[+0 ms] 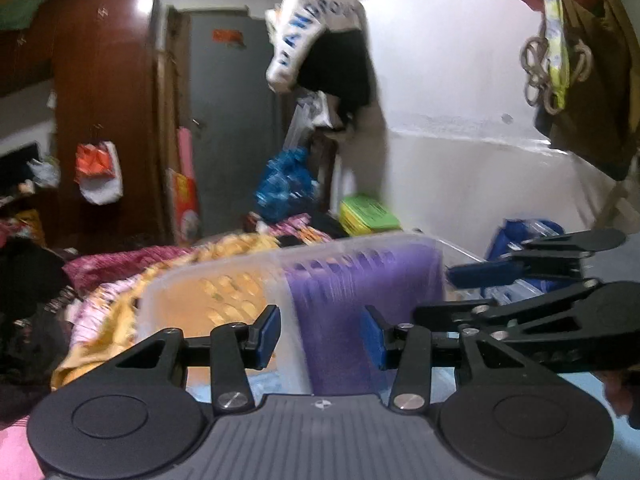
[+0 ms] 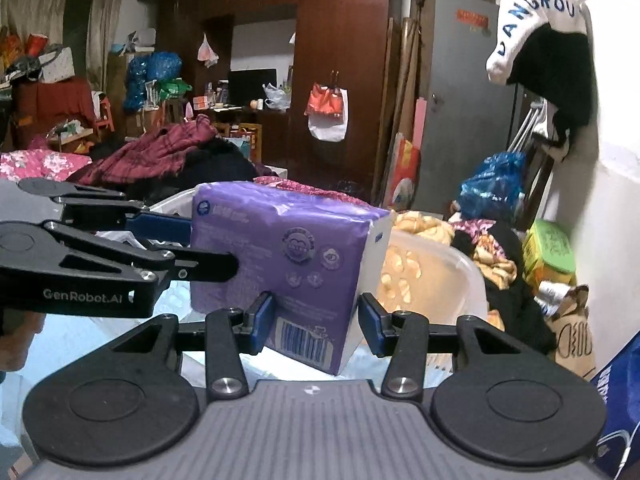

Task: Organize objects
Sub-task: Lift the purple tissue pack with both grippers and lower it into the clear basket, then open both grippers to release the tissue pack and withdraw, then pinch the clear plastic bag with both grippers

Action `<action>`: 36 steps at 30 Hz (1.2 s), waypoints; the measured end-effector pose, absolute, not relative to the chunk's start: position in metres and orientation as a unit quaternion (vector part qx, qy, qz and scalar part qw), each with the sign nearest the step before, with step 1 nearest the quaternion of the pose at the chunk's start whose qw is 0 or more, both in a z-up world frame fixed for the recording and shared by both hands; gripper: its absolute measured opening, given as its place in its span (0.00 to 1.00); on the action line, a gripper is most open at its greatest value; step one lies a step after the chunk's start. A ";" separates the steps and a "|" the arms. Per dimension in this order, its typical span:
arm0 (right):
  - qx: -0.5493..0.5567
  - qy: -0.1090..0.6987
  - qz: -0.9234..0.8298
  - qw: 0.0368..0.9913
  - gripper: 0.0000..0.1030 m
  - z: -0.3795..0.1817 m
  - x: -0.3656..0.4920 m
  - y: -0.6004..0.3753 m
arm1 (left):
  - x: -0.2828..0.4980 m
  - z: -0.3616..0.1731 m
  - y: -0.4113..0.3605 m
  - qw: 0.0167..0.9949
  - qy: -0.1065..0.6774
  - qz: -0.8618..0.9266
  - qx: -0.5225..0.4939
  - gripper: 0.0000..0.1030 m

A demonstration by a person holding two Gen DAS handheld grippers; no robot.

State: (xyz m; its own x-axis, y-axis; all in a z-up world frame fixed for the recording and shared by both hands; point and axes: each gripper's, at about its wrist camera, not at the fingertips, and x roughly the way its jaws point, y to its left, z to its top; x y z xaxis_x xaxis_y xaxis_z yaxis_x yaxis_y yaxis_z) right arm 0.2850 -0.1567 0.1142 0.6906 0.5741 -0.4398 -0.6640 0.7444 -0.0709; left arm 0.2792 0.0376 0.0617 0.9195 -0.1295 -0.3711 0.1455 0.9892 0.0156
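The left tool [image 2: 208, 248] reaches in from the side with its fingers closed on the end of a purple plastic-wrapped pack of tissues [image 2: 288, 264], holding it upright and tilted just above a clear plastic storage bin [image 2: 460, 276]. The right tool [image 2: 316, 326] has its fingers spread wide on either side of the pack's lower corner, apparently not gripping. Judging from this, the job is mid-way: the pack is lifted but not yet put away, and clothes [image 2: 160, 152] lie heaped on the bed.
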 end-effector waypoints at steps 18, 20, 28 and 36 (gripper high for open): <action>0.027 0.115 0.304 0.945 1.00 0.080 0.161 -0.303 | 0.088 0.038 0.051 0.993 0.101 -0.055 -0.003 0.91; 0.046 0.134 0.313 0.939 1.00 0.066 0.154 -0.309 | 0.079 0.027 0.055 0.992 0.116 -0.055 -0.008 0.91; 0.035 0.163 0.325 0.931 0.97 0.048 0.162 -0.290 | 0.070 -0.013 0.079 0.986 0.144 -0.057 -0.057 0.91; 0.027 0.193 0.353 0.915 0.79 0.035 0.165 -0.278 | 0.085 -0.030 0.081 0.981 0.163 -0.077 -0.078 0.87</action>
State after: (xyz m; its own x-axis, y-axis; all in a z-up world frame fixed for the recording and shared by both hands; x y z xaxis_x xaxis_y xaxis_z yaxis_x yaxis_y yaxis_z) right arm 0.1652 -0.2783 0.0355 0.6766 0.6560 -0.3345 -0.6353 0.7497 0.1853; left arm 0.0846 0.0807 -0.0304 0.9353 -0.1759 -0.3072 0.1252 0.9761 -0.1778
